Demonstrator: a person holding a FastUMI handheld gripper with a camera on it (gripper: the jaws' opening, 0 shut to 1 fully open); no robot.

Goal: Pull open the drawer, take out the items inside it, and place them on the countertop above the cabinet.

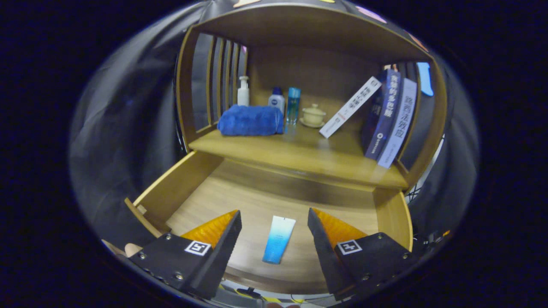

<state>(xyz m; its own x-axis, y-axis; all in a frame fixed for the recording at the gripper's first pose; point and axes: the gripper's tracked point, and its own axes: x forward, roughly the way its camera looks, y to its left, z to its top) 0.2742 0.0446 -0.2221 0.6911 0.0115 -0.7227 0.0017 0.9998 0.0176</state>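
Between the open tool's (274, 222) fingers lay a tube (278, 239); drawer (175, 188) was open, tube not yet gripped.

Camera's riding on the claw (274, 220), looking forward and down into the open drawer (180, 184) up close, shelf (299, 154) farther back.
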